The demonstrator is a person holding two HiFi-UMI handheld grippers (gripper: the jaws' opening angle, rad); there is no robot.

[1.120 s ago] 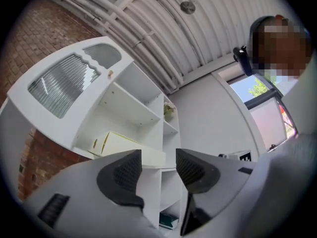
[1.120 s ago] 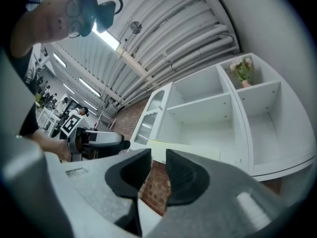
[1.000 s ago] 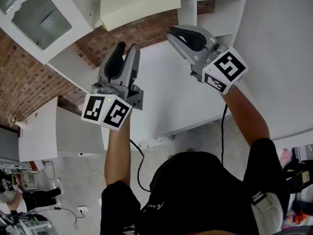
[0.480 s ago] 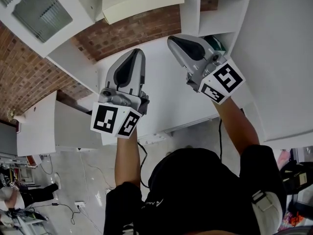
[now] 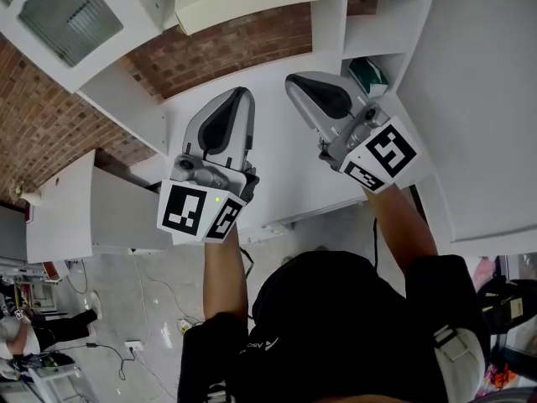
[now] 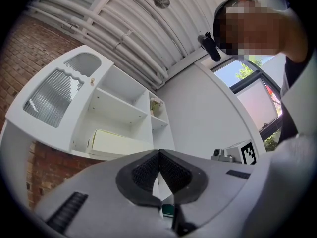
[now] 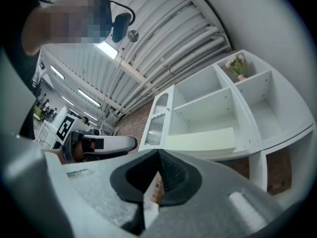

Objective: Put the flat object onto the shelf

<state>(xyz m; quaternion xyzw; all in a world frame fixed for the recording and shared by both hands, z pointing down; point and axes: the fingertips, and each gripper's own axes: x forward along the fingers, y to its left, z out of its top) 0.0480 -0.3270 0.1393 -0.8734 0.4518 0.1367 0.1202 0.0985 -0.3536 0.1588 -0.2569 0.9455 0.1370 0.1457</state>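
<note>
- The flat object (image 5: 243, 2), a long cream slab, lies on the lower shelf (image 7: 213, 156) of the white cabinet (image 7: 258, 175). It runs along that surface's front edge and reaches close to its right corner. Neither gripper touches it.
- The left gripper (image 5: 239, 97) has its jaws closed tip to tip, with nothing between the pads. The right gripper (image 5: 294, 81) is the same, closed and empty. Both are raised toward the cabinet.
- We judge the slab stiff and fairly light, since its long edge runs straight with no sag. Its face looks smooth, so it may slip in a shallow pinch.
- If we need to shift it, we would take it by the long front edge, one gripper near each end. A single hold at the middle would let so long a piece tip.
- We judge the placing done, or nearly so. A small green thing (image 5: 367, 74) sits in the narrow compartment to the right, apart from the slab.
</note>
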